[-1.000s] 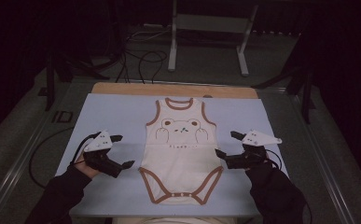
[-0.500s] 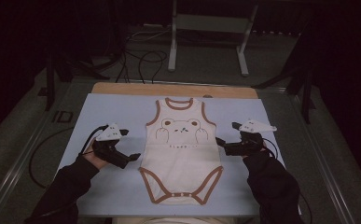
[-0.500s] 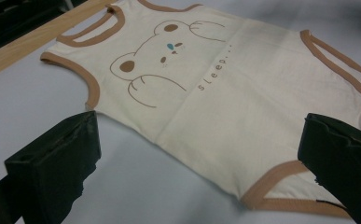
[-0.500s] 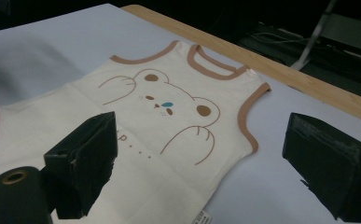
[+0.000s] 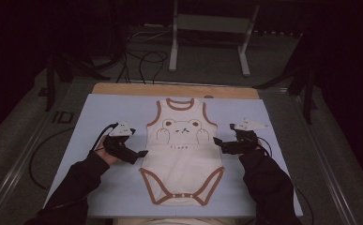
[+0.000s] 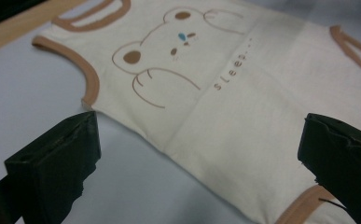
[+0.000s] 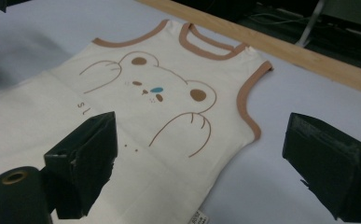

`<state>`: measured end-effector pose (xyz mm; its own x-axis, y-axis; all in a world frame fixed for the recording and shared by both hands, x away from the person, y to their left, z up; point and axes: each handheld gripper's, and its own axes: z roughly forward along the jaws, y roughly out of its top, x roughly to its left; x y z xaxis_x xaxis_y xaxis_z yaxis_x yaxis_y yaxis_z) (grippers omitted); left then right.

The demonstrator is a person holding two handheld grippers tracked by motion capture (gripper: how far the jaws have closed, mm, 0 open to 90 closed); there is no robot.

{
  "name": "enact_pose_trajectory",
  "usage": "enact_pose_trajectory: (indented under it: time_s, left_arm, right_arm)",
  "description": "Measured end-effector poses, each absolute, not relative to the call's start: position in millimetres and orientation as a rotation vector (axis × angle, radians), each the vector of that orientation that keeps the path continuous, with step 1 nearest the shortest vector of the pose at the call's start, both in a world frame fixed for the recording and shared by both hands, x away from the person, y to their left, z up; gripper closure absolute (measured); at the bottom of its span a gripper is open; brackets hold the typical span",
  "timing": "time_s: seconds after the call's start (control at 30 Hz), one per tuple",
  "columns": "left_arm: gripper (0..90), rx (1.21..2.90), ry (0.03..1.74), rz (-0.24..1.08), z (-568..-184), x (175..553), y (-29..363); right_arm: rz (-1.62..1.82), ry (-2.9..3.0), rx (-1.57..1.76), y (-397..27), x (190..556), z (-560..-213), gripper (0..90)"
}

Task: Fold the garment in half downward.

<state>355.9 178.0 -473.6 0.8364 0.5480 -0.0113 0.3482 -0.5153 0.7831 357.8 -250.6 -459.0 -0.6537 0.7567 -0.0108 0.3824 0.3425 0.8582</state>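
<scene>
The bodysuit [image 5: 181,154] lies flat on the table mat [image 5: 99,112], neck opening farthest from the person. The left gripper [image 5: 141,153] sits just left of the bodysuit; the right gripper [image 5: 218,142] sits just right of it.

- The baby bodysuit [image 5: 183,157] is cream, sleeveless, with brown trim at the neck, armholes and leg openings.
- A brown outline bear with a small blue mark at its nose is printed on the chest [image 7: 164,93], with small lettering beneath [image 6: 234,70].
- It lies flat and spread open, front up, in the middle of the table, neck far, snap crotch near.
</scene>
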Motion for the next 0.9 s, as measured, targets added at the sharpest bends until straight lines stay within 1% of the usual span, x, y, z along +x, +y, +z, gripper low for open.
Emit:
enact_pose_trajectory:
  time_s: [0.03,0.2,0.6,0.7,0.73,0.83,0.87,0.9]
  left_arm:
    - [0.1,2.157,0.665,0.281,-477.4,358.5,176.0]
    - [0.1,2.180,0.668,0.276,-483.7,362.9,172.1]
    - [0.1,2.234,0.660,0.218,-500.0,374.0,155.9]
    - [0.1,2.254,0.652,0.227,-501.2,375.8,151.7]
    - [0.1,2.247,0.661,0.257,-501.3,376.4,150.3]
    - [0.1,2.254,0.670,0.258,-502.3,379.5,148.7]
    - [0.1,2.254,0.670,0.258,-502.3,379.5,148.7]
    - [0.2,2.269,0.679,0.256,-503.8,381.5,146.6]
  right_arm:
    - [1.239,2.213,1.000,-249.7,358.8,-462.8,10.2]
    - [1.204,2.223,1.021,-248.2,361.0,-472.2,10.2]
    - [1.151,2.288,1.074,-246.6,368.9,-492.9,10.2]
    - [1.147,2.294,1.115,-245.2,371.2,-497.6,10.1]
    - [1.144,2.295,1.127,-244.7,371.5,-498.0,10.2]
    - [1.168,2.305,1.153,-244.5,374.0,-500.4,10.2]
    - [1.168,2.309,1.164,-244.1,374.4,-500.8,10.7]
    - [1.157,2.316,1.153,-243.8,375.4,-501.9,13.9]
